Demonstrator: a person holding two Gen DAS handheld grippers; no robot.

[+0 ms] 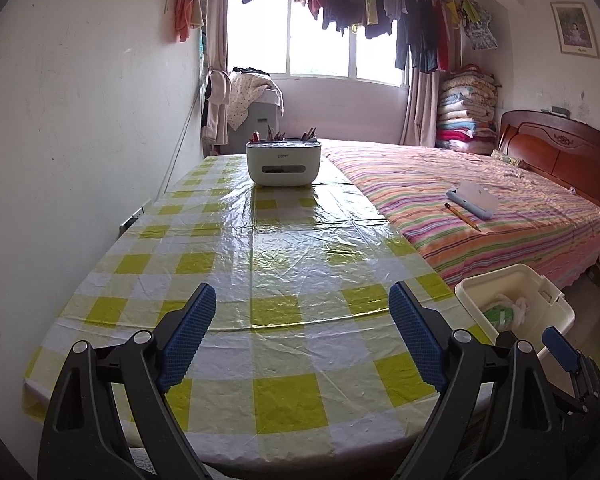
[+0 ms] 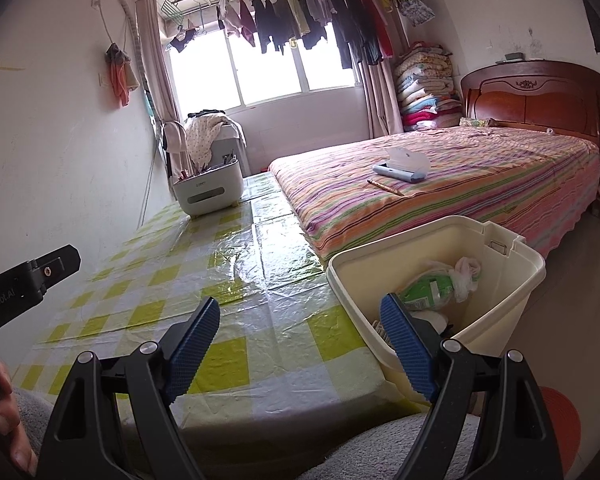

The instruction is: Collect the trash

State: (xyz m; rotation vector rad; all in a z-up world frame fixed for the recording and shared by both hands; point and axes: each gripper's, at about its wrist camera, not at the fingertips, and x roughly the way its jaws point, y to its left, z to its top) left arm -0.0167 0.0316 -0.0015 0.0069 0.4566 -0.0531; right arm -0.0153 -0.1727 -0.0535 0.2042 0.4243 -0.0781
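Note:
A cream plastic bin stands beside the table's right edge; it also shows in the left wrist view. Inside lie a green wrapper and a crumpled plastic bag. My left gripper is open and empty over the near end of the yellow-checked table. My right gripper is open and empty, its right finger over the bin's near rim. The left gripper's body shows at the left edge of the right wrist view.
A white organiser box with pens stands at the table's far end. A bed with a striped cover lies to the right, with a pencil and a blue case on it. A wall runs along the left.

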